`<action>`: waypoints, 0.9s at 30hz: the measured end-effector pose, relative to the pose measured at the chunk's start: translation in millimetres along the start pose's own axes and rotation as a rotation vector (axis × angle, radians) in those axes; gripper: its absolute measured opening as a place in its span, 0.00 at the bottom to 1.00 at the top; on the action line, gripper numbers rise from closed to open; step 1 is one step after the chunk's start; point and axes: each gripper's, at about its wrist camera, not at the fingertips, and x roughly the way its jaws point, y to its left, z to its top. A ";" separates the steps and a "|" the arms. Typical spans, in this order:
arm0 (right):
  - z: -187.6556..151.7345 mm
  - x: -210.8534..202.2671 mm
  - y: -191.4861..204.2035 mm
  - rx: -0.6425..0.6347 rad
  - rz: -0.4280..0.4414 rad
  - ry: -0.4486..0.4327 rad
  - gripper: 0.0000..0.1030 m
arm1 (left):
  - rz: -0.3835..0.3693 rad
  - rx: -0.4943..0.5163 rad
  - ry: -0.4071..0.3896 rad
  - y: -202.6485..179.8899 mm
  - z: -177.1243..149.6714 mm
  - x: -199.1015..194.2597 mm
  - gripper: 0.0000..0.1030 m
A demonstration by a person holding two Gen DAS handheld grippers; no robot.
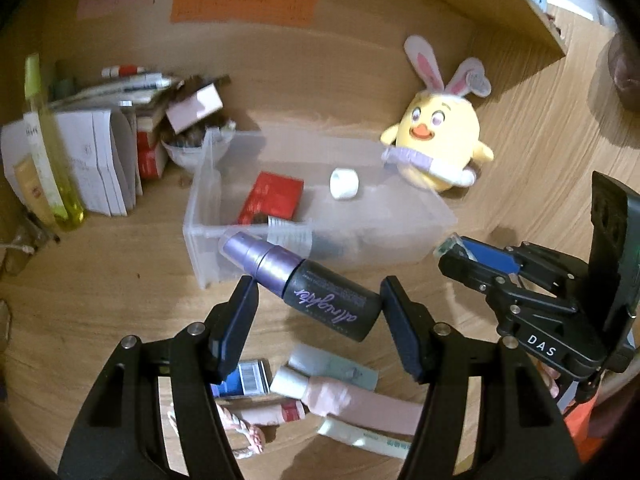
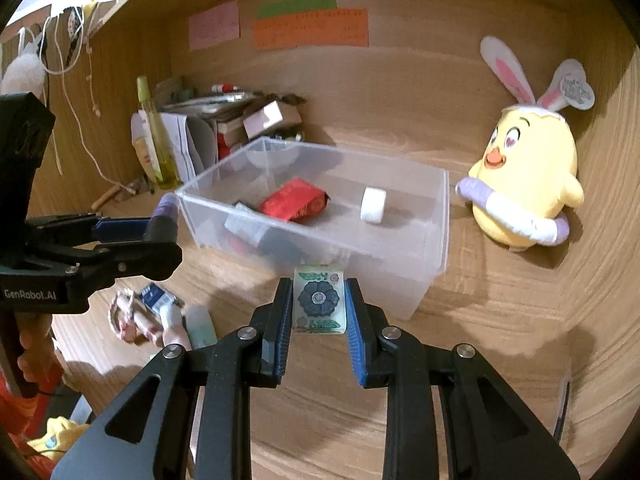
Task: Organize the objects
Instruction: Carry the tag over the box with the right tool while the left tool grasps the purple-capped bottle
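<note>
The left gripper (image 1: 318, 300) is closed on 1 spray bottle (image 1: 304, 280); the right gripper (image 2: 318, 300) is clamped on 1 tile (image 2: 319, 300). Both are held above the tabletop (image 2: 500, 320), before 1 bin (image 2: 400, 308). Transfer is judged underway; release over the bin is required next.

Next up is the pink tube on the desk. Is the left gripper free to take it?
Probably not: the left gripper is shut on the purple-capped spray bottle, and the pink tube lies beneath it.

purple-black spray bottle (image 1: 308, 286), yellow plush chick (image 1: 438, 136)
</note>
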 end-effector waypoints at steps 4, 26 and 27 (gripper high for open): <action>11.2 -3.5 -1.0 0.010 -0.005 -0.033 0.22 | 0.003 0.007 -0.043 -1.4 9.6 -6.4 0.60; 40.7 20.0 -25.4 0.076 -0.022 -0.033 0.22 | 0.098 0.123 0.025 6.0 5.7 26.8 0.64; 41.2 22.4 -26.7 0.076 -0.028 -0.027 0.22 | 0.097 0.135 0.045 6.3 4.6 33.4 0.64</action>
